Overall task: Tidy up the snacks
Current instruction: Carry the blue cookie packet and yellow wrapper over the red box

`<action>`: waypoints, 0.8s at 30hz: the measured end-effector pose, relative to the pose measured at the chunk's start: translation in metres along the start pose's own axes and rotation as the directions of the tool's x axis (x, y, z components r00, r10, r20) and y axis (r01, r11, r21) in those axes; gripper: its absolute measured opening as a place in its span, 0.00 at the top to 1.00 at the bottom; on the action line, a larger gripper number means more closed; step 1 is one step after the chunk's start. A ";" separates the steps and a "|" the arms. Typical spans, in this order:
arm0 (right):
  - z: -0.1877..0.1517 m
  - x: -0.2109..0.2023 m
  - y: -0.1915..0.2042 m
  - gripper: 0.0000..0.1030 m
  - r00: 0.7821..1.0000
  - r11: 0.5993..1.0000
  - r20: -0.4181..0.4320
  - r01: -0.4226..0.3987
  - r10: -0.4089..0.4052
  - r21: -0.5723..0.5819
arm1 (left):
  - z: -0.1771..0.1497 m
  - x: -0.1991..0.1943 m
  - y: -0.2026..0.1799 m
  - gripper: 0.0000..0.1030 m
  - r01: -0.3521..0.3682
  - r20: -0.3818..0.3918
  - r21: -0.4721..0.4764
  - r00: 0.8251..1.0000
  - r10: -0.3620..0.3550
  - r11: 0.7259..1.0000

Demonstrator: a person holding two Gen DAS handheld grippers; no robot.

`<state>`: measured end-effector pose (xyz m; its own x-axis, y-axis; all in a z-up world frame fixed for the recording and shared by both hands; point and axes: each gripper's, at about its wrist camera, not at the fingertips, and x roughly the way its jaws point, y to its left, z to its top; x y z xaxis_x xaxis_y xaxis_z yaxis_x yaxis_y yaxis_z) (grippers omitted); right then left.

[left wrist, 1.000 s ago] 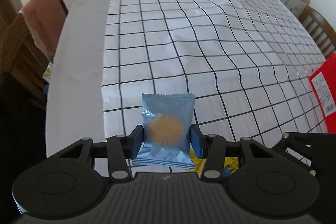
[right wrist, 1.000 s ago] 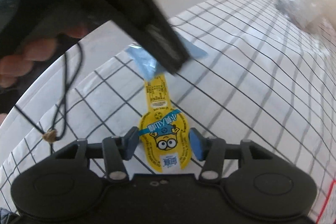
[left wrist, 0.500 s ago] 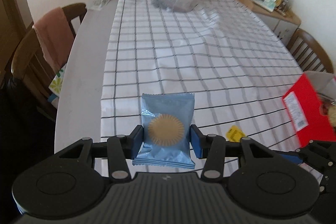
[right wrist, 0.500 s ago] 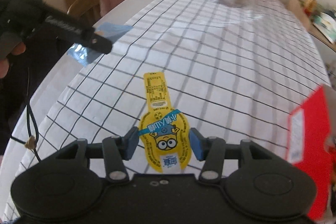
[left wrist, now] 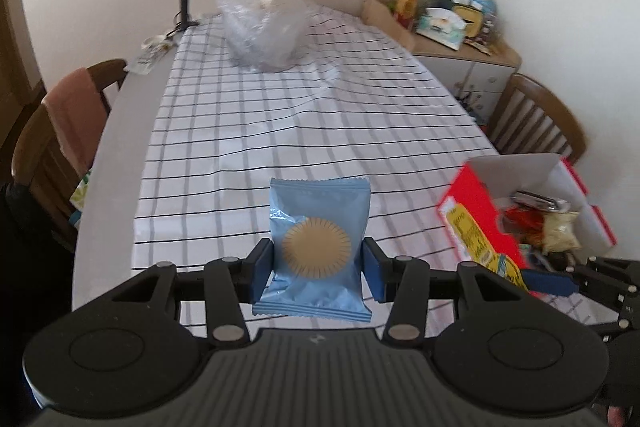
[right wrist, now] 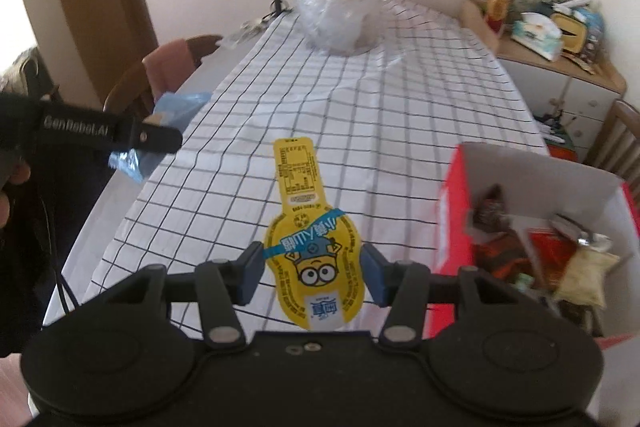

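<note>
My left gripper point(left wrist: 317, 269) is clamped on the blue cookie packet point(left wrist: 318, 247), raised clear of the checked tablecloth point(left wrist: 280, 131). My right gripper point(right wrist: 313, 269) pinches the yellow cartoon pouch point(right wrist: 310, 255) — both lifted, I judge, for dropping into the red box point(right wrist: 452, 203) at right.

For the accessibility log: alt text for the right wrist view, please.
The right gripper grips a yellow cartoon snack pouch above a checked tablecloth. An open red box of snacks sits right; the left gripper holds a blue packet.
</note>
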<state>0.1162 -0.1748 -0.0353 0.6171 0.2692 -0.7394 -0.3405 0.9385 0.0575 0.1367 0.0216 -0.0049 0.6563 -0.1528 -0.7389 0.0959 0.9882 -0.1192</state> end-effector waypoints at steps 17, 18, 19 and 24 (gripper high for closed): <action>-0.026 -0.062 -0.140 0.50 0.999 0.995 0.020 0.034 -0.037 0.095 | -0.006 0.015 -0.180 0.55 0.062 -0.043 0.095 0.997 -0.058 0.993; -0.028 -0.064 -0.150 0.50 0.999 0.994 0.021 0.038 -0.040 0.099 | -0.007 0.018 -0.190 0.55 0.063 -0.047 0.098 0.997 -0.058 0.993; -0.030 -0.065 -0.159 0.50 0.999 0.994 0.020 0.040 -0.042 0.104 | -0.007 0.022 -0.199 0.55 0.063 -0.053 0.099 0.997 -0.058 0.993; -0.040 -0.066 -0.199 0.50 0.998 0.991 0.010 0.057 -0.058 0.119 | -0.010 0.044 -0.239 0.55 0.052 -0.073 0.109 0.996 -0.045 0.993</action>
<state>0.1145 -0.3878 -0.0246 0.6427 0.2160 -0.7350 -0.2179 0.9713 0.0949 0.1347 -0.2217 -0.0156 0.5948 -0.1968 -0.7794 0.2111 0.9738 -0.0849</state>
